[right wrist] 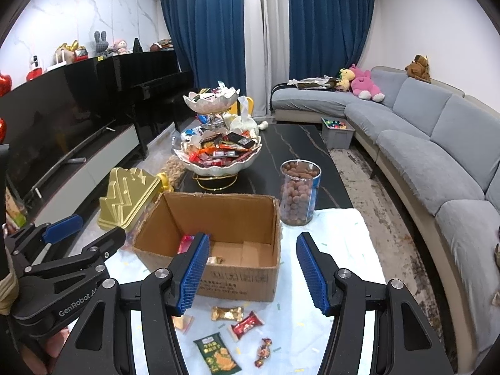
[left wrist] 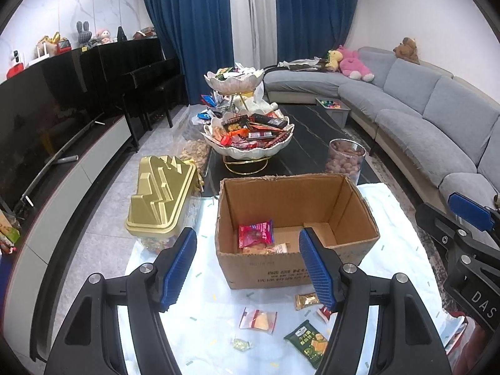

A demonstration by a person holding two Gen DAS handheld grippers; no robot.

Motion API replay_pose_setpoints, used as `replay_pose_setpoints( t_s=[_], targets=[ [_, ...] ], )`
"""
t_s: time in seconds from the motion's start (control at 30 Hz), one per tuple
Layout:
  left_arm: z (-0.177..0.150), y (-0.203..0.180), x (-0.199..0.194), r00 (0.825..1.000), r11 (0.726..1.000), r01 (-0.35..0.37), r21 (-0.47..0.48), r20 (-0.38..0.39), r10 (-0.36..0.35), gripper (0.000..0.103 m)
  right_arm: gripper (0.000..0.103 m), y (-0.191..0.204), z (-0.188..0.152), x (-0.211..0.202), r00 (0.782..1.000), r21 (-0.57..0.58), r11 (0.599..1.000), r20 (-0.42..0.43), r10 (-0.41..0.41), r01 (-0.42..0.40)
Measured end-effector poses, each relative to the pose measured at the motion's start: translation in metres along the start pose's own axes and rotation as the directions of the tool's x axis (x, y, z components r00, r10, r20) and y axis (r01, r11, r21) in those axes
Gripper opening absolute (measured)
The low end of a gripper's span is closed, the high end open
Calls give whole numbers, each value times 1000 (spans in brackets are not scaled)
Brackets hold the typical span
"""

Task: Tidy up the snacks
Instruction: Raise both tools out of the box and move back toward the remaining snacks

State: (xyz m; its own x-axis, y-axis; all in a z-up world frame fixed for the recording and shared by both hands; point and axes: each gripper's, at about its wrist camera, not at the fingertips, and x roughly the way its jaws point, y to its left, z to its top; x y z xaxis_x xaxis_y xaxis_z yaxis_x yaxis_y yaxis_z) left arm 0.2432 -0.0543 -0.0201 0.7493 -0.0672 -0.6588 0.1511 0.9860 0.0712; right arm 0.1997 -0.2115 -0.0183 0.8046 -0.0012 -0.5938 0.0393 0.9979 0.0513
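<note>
**Now: both claws free above loose snacks, box waiting**

Bench [left wrist: 406,250]: near end covered with a pale sheet; dark top beyond it. Cardboard box [left wrist: 290,206] sits open on the sheet, flaps gone, with a red packet [left wrist: 254,233] and a few small packets on its floor. Most of the floor is bare, so there is room.

Behind the box: tiered snack dish [left wrist: 248,137], heaped, and a clear jar of nuts [right wrist: 300,192] just beside the box's far right corner. Gold lid [left wrist: 162,197] to the left, apart from the box.

Left claw [left wrist: 247,268] and right claw [right wrist: 253,272]: both released, jaws parted about halfway, nothing between them. Each hangs over the near edge of the box.

Loose items on the sheet in front of the box: green packet [right wrist: 217,354], red wrapper [right wrist: 247,325], gold wrapper [right wrist: 227,313], twisted sweet [right wrist: 263,351], orange-and-white packet [left wrist: 258,320], small pale sweet [left wrist: 240,343].

Judgement, step in hand: pick a loose snack and drop it in the box.
- Take the flat green packet by an edge; it lies flush.
- Keep the claws to separate items.
- Release low inside the box.
</note>
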Motion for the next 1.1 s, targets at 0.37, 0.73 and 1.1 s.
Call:
replay_pose_setpoints(
  t_s=[0.37,0.73,1.1],
  targets=[
    [-25,-3,2,1000,1000,7,4,-27,-7,67,59,-3,-24,-3,1000,2,1000,-30,-3,3],
    [-51,-3,10,998,1000,17,2,-65,-17,67,59,-4,-44,1,998,-7,1000,-66,-2,1],
    [-75,-7,22,994,1000,26,-1,-110,-26,69,67,-5,-65,6,996,-14,1000,-89,-7,6]
  ],
)
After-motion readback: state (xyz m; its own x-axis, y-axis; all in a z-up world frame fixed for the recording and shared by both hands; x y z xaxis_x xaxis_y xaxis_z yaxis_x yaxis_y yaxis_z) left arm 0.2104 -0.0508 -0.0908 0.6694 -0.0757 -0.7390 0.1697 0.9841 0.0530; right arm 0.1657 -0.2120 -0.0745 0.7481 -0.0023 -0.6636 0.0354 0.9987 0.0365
